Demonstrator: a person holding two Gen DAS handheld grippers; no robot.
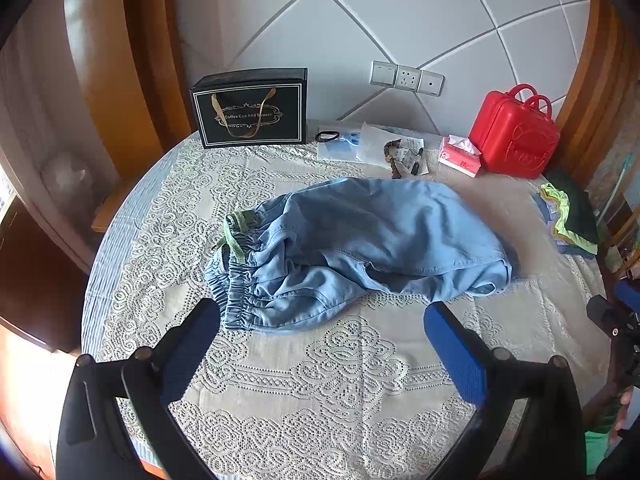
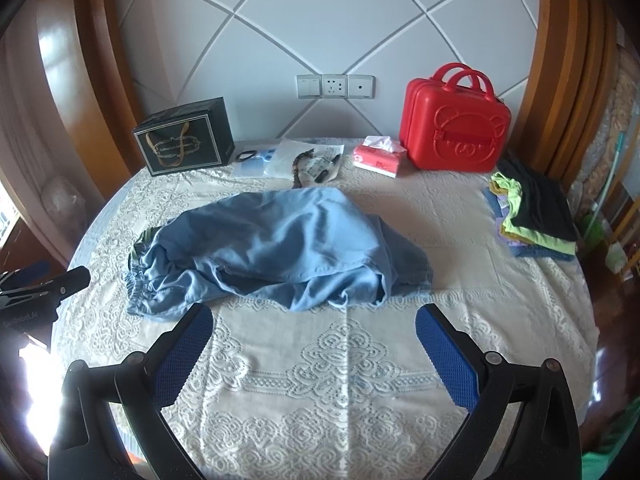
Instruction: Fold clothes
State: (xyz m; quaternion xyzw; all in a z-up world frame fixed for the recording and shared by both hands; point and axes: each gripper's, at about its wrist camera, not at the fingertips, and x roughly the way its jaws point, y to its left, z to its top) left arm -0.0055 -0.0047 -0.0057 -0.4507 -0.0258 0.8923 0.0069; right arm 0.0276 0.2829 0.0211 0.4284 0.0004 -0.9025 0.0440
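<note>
The light-blue trousers (image 1: 352, 248) lie crosswise ahead of both tongs, waistband toward the left tongs (image 1: 322, 322) (nearer); right tongs (image 2: 314, 322) likewise released, empty.

A black gift box (image 2: 185, 136) is standing at the counter's (image 2: 360, 364) far left edge, against the padded wall (image 2: 320, 20). A red case (image 2: 456, 128) is sitting far right — a tissue pack (image 2: 378, 156) is lying just beside it. Plastic sleeves and small items (image 2: 296, 160) are lying between. A wall socket panel (image 2: 335, 86) is showing above.
</note>
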